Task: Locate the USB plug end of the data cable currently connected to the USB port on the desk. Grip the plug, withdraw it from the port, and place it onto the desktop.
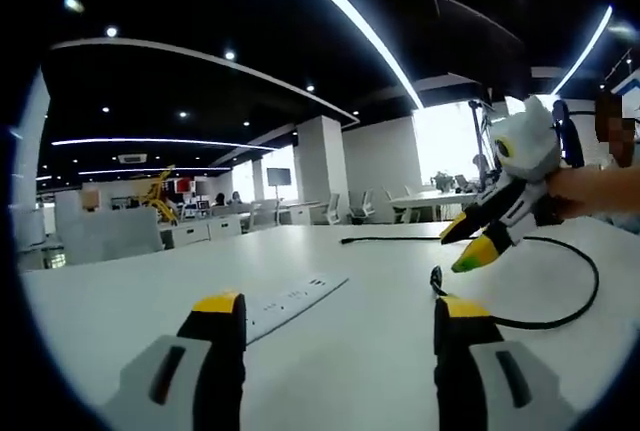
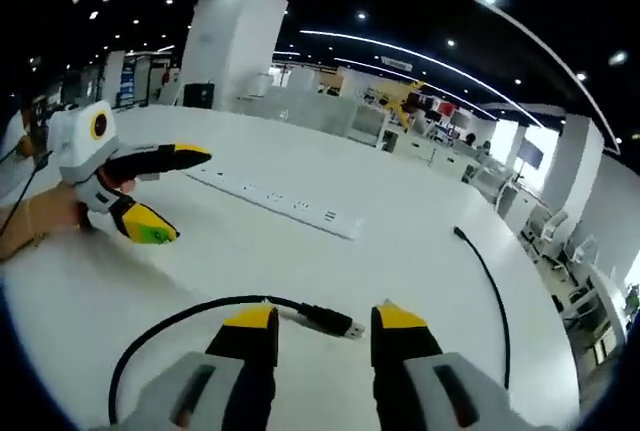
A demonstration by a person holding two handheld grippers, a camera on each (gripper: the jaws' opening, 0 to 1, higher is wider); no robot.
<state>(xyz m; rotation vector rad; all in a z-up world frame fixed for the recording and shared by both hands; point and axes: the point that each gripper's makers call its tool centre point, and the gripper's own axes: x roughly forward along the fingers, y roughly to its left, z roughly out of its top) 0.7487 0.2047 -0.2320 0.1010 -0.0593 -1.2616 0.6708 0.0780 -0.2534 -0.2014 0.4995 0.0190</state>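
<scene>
Yellow-tipped right gripper (image 2: pixel 325 319) nearest in the right gripper view, jaws spread, nothing pinched. Between and just past its tips, USB plug (image 2: pixel 338 323) of the black data cable (image 2: pixel 180 319), out of the port, flat on the white desk (image 2: pixel 420 251). Beyond, white power strip (image 2: pixel 275 197). Left gripper (image 1: pixel 338 311) low over the desk, jaws likewise spread and empty, strip just ahead.

I see a smooth, matt white surface (image 2: pixel 420 251) under a white plastic power strip (image 2: pixel 275 199). Near it, the cable (image 2: pixel 200 316) looks like black rubbery sheathing, its USB plug (image 2: pixel 345 328) bare metal (slightly shiny).
</scene>
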